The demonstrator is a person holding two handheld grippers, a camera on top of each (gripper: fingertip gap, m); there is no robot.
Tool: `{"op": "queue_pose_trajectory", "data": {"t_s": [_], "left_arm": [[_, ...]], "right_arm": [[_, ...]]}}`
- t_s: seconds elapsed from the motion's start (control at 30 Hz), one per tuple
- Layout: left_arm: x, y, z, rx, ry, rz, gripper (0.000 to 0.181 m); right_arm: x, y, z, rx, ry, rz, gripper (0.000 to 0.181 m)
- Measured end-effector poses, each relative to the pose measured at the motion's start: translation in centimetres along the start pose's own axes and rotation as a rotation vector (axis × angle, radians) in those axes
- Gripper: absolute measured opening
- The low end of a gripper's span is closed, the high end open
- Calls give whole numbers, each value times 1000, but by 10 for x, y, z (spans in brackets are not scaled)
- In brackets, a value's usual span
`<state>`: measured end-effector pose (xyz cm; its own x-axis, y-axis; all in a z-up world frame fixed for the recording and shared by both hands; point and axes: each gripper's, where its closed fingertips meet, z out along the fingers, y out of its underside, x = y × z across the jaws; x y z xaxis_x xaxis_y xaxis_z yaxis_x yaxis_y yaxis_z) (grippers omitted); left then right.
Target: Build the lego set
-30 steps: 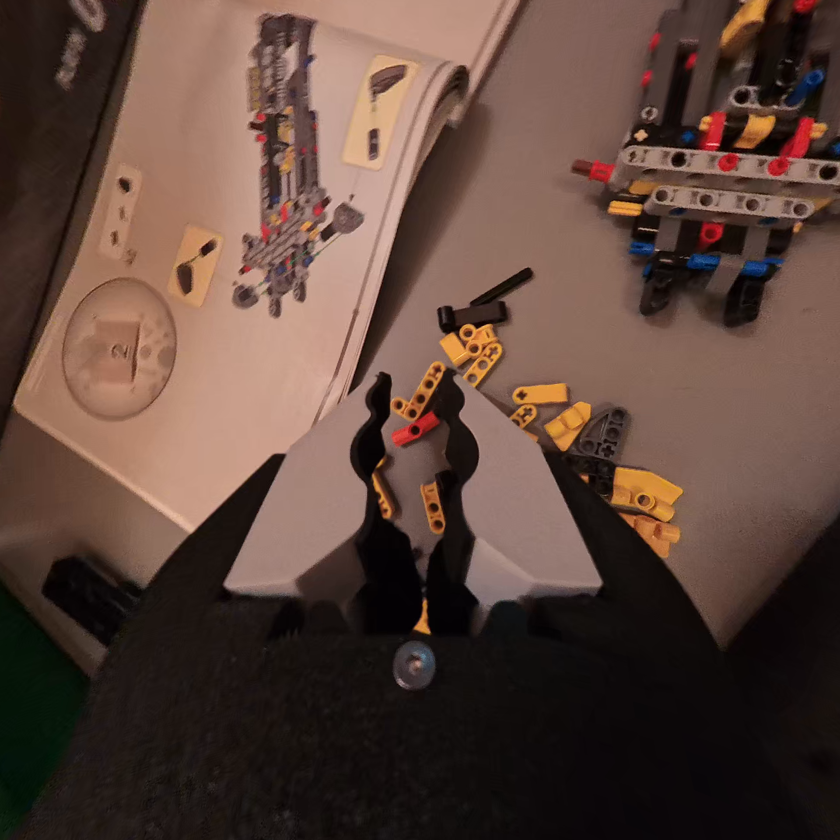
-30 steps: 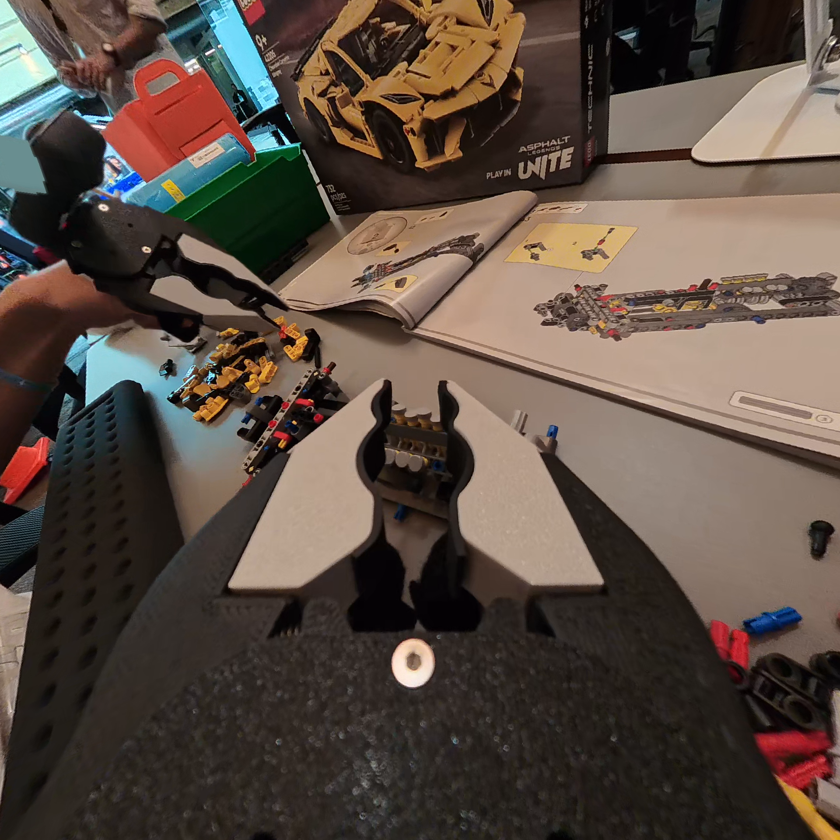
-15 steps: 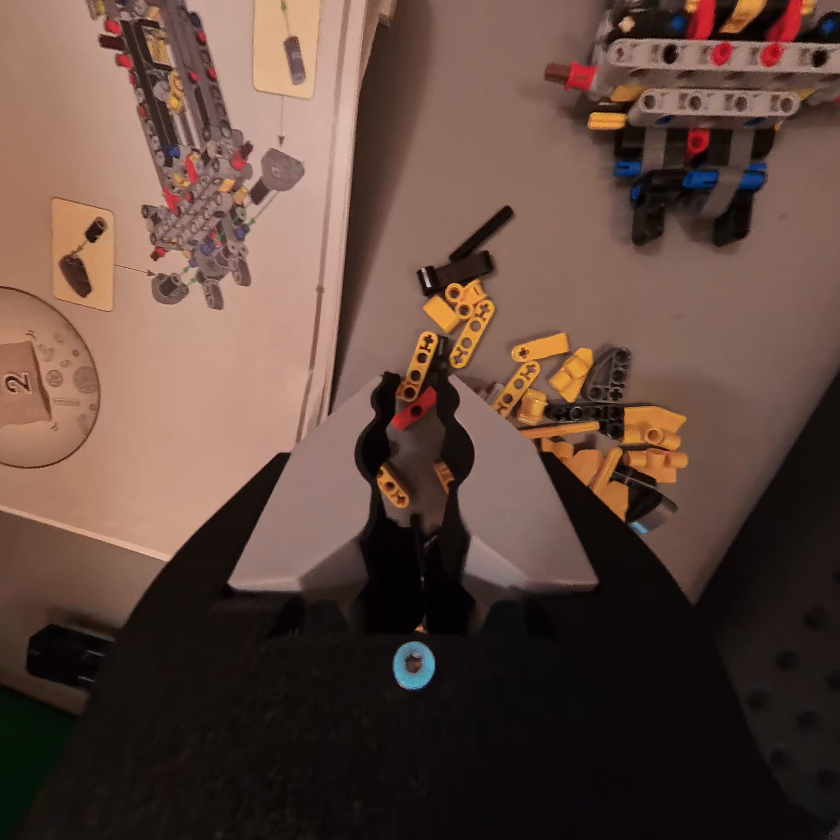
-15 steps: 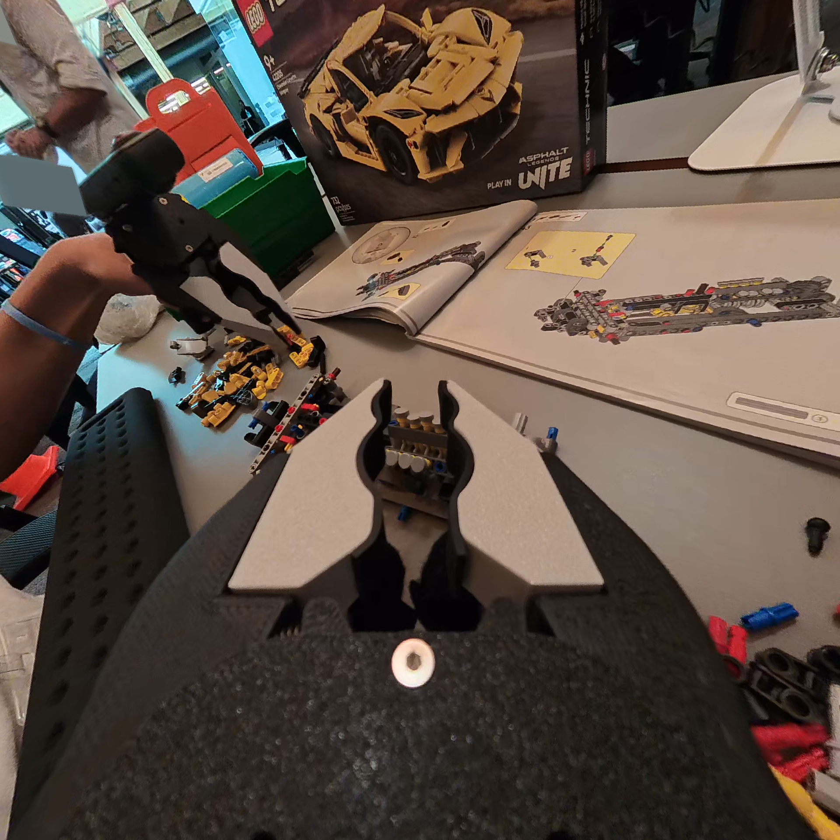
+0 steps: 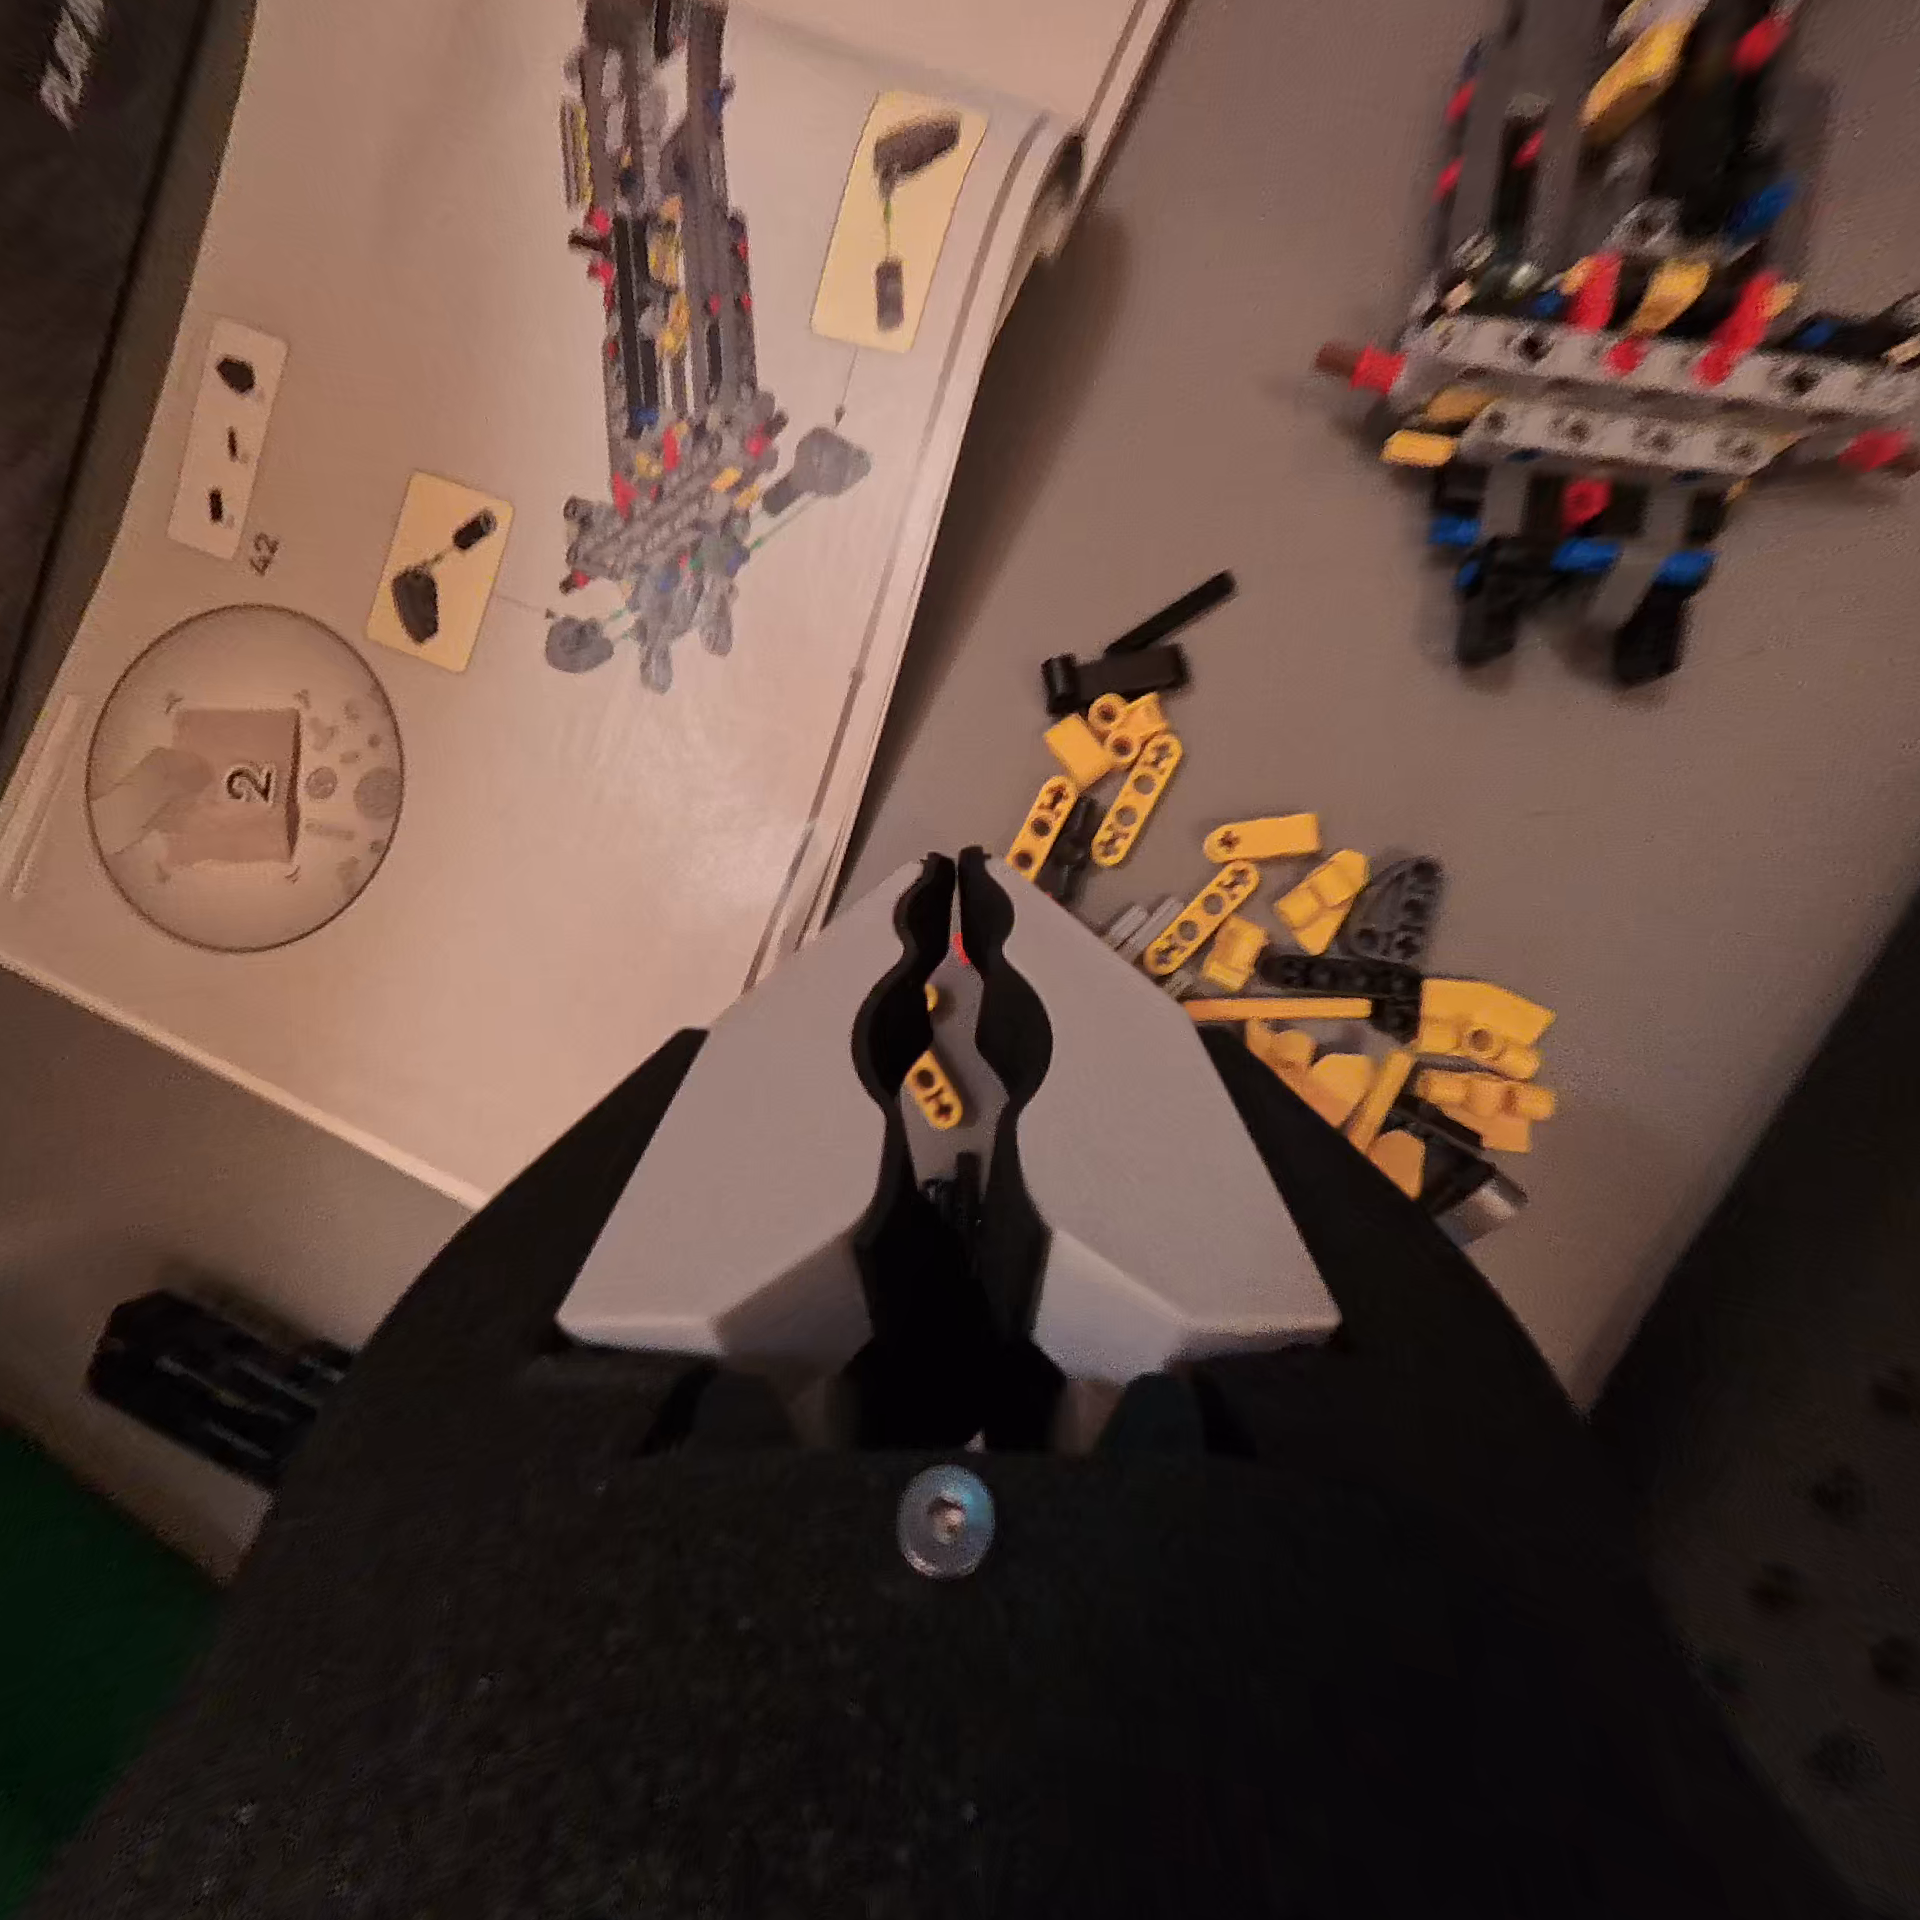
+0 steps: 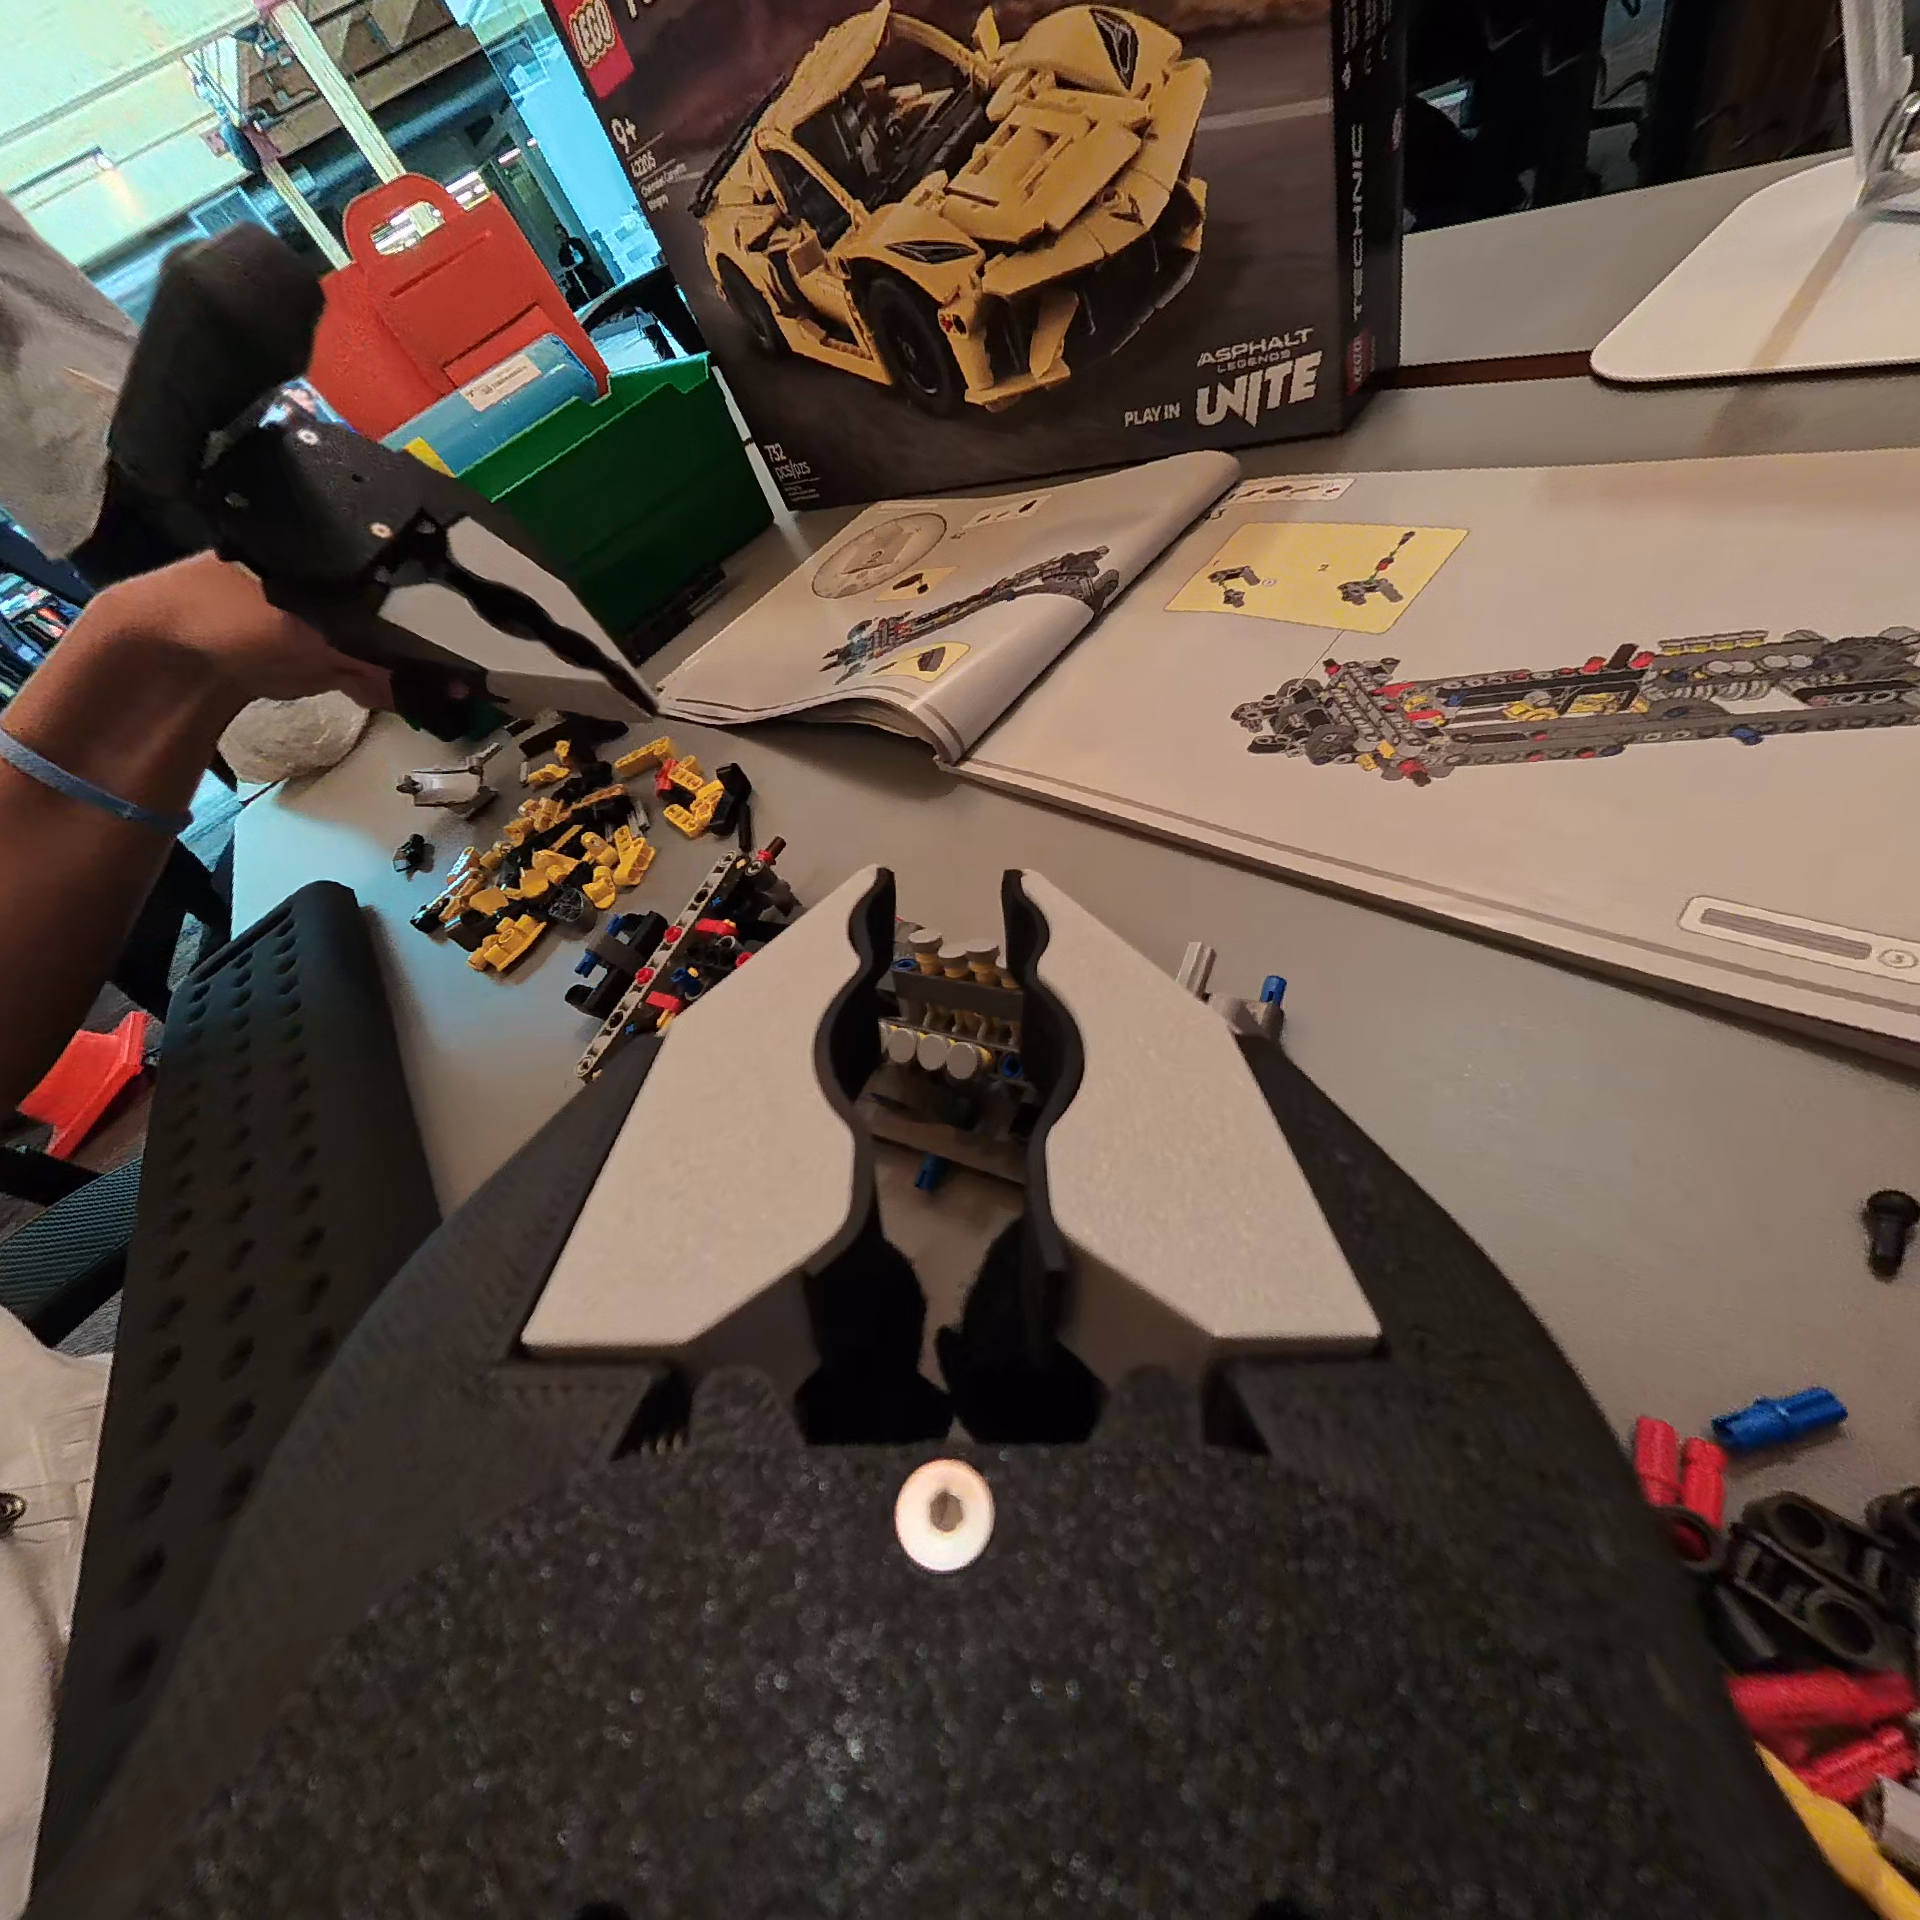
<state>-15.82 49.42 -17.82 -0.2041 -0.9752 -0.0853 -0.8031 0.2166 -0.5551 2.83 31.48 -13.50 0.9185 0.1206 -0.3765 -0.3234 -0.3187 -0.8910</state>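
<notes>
My left gripper (image 5: 956, 868) is shut, with a small red piece (image 5: 962, 945) pinched just behind its tips. It is raised above the pile of yellow and black pieces (image 5: 1351, 997). It also shows at the upper left of the right wrist view (image 6: 639, 707), held by a hand above that pile (image 6: 551, 862). The part-built grey chassis (image 5: 1621, 384) lies on the grey table. My right gripper (image 6: 948, 904) grips the chassis's engine block (image 6: 956, 1039), a finger on each side.
The open instruction booklet (image 6: 1558, 727) lies beyond the chassis, with the set's box (image 6: 987, 208) and a green bin (image 6: 623, 468) behind it. Loose red, blue and black pieces (image 6: 1766, 1558) lie at the right. A black perforated chair back (image 6: 260, 1143) stands at the left. My hands' fingertips stand some 25 centimeters from each other.
My left gripper dropped onto the small red piece in the pile, shut on it and lifted away. The right gripper has stayed on the chassis.
</notes>
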Motion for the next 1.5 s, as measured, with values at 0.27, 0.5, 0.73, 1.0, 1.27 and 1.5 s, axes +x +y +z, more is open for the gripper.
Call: {"op": "queue_pose_trajectory", "data": {"t_s": [0.27,0.5,0.73,1.0,1.27,1.5], "left_arm": [[14,0,15,-81,100,126,13],[19,6,22,-157,168,179,7],[26,12,19,-171,195,157,7],[18,9,14,-154,156,155,15],[22,18,19,-204,171,190,11],[-11,2,-3,-65,7,69,6]], "right_arm": [[-1,2,1,-12,2,-12,19],[1,-2,-2,11,3,9,19],[0,1,0,-8,1,-4,20],[-1,1,0,-8,-2,-3,19],[-1,2,0,-9,-3,-1,20],[-1,2,0,-9,-3,-3,19]]}}
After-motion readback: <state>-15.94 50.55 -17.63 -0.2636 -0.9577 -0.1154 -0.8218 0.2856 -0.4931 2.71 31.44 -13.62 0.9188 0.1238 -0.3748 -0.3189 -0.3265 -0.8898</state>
